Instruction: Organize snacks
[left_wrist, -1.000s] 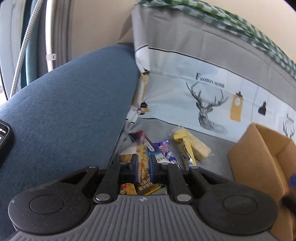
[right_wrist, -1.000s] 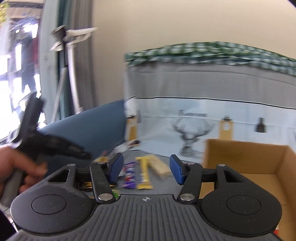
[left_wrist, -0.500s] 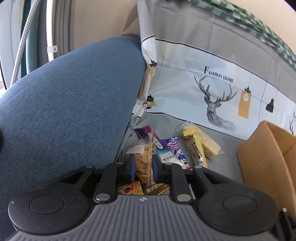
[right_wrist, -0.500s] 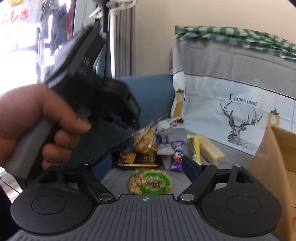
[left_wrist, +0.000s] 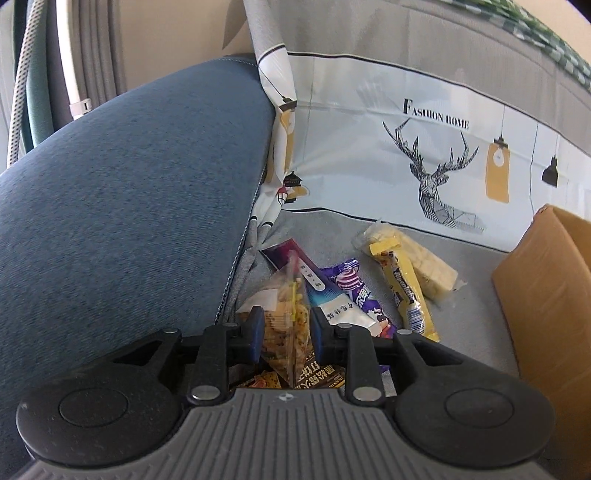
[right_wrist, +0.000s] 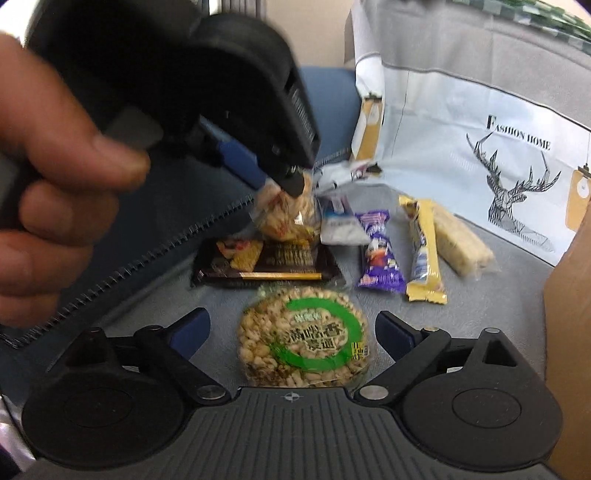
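Observation:
My left gripper (left_wrist: 284, 334) is shut on a clear bag of yellow snack mix (left_wrist: 286, 314) and holds it above the sofa seat; the gripper (right_wrist: 282, 181) and the bag (right_wrist: 284, 214) also show in the right wrist view. My right gripper (right_wrist: 291, 332) is open, its fingers on either side of a round puffed-rice cake with a green ring label (right_wrist: 303, 343). On the seat lie a dark flat pack (right_wrist: 266, 262), a white-blue packet (left_wrist: 332, 299), a purple candy (right_wrist: 378, 251), a yellow bar (left_wrist: 404, 291) and a pale wafer pack (left_wrist: 424, 266).
A cardboard box (left_wrist: 546, 288) stands at the right on the seat. A blue sofa arm (left_wrist: 129, 192) rises at the left. A deer-print cover (left_wrist: 424, 155) hangs over the sofa back behind the snacks.
My left gripper has lifted the snack-mix bag off the seat. My right gripper has swung left and down, and the round rice cake now lies between its open fingers.

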